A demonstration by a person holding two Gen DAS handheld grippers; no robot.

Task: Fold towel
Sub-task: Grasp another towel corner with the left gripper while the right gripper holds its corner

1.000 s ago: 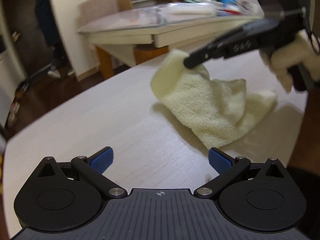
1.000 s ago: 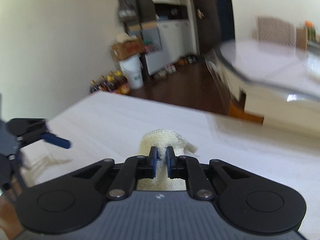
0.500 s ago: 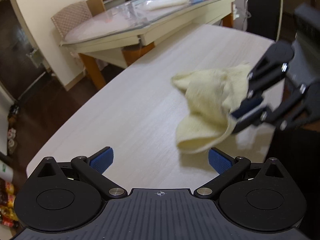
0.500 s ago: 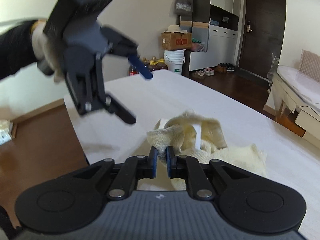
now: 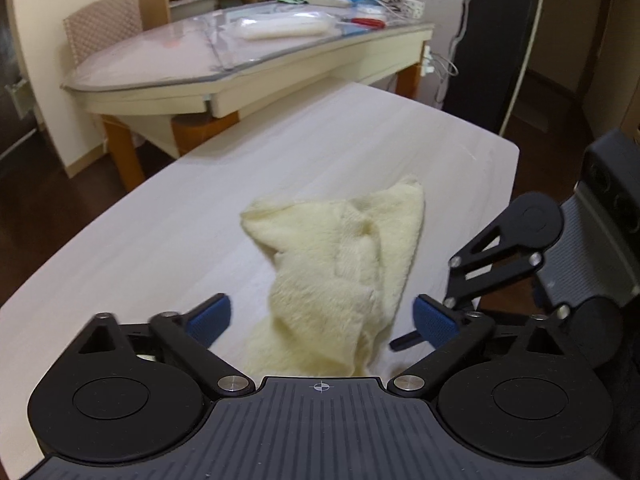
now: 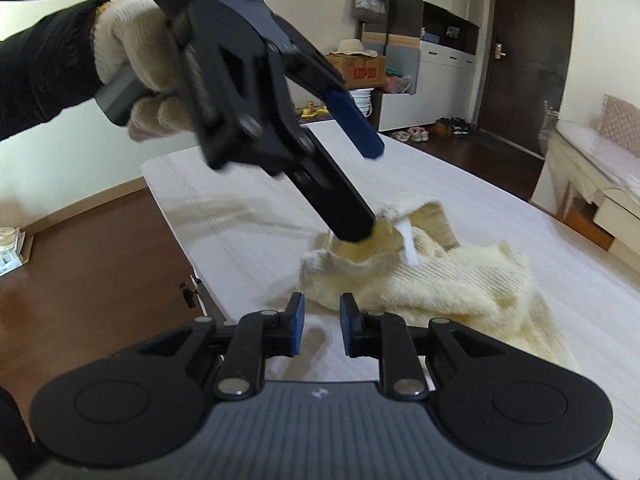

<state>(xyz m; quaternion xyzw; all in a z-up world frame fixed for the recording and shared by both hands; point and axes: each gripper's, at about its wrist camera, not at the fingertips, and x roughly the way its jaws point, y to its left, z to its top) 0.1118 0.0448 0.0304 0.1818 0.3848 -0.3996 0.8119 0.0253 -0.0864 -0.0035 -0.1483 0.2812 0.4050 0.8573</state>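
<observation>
No legible writing appears; the white tag on the towel is blank as far as can be seen. The towel is pale yellow terry, crumpled in a heap on the bench. Left tool: fingers spread wide, lower fingertip touching the towel's raised corner. Right tool: fingers narrowly parted, gripping nothing, just short of the towel's near edge.
</observation>
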